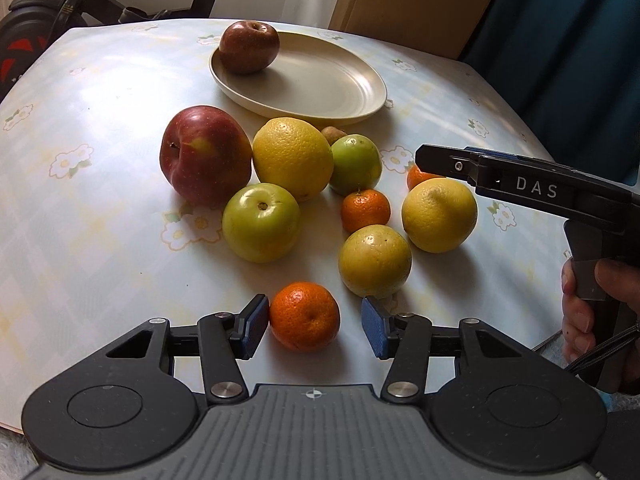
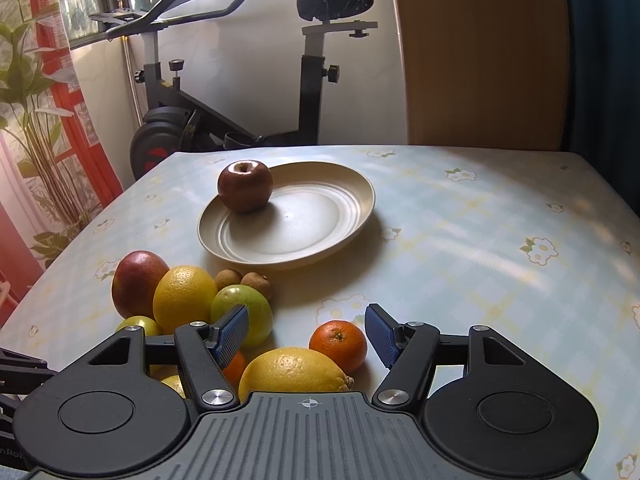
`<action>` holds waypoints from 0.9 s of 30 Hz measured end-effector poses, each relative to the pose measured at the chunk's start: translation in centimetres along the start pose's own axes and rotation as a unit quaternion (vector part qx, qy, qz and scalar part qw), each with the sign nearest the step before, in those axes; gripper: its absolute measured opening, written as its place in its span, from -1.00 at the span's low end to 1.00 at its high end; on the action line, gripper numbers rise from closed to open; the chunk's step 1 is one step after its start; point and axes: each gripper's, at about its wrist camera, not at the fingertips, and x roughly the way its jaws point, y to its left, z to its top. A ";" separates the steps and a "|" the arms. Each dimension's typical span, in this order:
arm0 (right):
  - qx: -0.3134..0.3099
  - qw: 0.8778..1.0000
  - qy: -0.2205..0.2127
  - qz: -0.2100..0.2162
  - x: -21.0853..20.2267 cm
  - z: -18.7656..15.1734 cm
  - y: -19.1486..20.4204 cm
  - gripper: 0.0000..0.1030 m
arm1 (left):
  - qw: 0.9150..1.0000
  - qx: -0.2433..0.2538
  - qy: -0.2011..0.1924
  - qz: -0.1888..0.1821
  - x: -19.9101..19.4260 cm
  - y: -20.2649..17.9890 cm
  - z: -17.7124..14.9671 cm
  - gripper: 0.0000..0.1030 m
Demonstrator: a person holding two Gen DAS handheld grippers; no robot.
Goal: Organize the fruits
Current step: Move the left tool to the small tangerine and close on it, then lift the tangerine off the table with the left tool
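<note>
My left gripper (image 1: 315, 320) is low over the table and open. An orange mandarin (image 1: 304, 316) lies between its blue pads, close against the left pad, with a gap to the right pad. Beyond lie a red apple (image 1: 204, 156), a large yellow citrus (image 1: 294, 158), green apples (image 1: 261, 222), a lemon (image 1: 439, 216) and other mandarins (image 1: 365, 210). A beige plate (image 1: 328, 84) at the back carries one dark red apple (image 1: 249, 46). My right gripper (image 2: 308, 332) hovers open over a lemon (image 2: 292, 370) and a mandarin (image 2: 338, 344), gripping nothing; it also reaches in from the right in the left wrist view (image 1: 432, 160).
The table has a flowered cloth (image 2: 480, 240). Two small brown fruits (image 2: 244, 278) lie near the plate. An exercise bike (image 2: 240, 112) stands behind the table, with a wooden panel (image 2: 480, 60) and a dark blue curtain (image 1: 560, 40) at the right. A hand (image 1: 580, 308) holds the right gripper's handle.
</note>
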 end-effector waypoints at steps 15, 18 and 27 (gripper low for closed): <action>0.006 1.000 0.007 0.006 0.3 -0.3 0.0 0.18 | 0.998 -0.004 -0.057 0.028 -1.7 0.1 0.3 -0.23; 0.003 1.000 0.007 0.009 0.2 -0.3 0.2 0.18 | 0.997 0.001 -0.074 0.037 -2.3 -0.1 0.4 -0.23; -0.010 1.000 0.010 0.023 -0.2 -0.2 1.1 0.18 | 0.995 -0.013 -0.093 0.042 -3.0 0.6 0.6 -0.23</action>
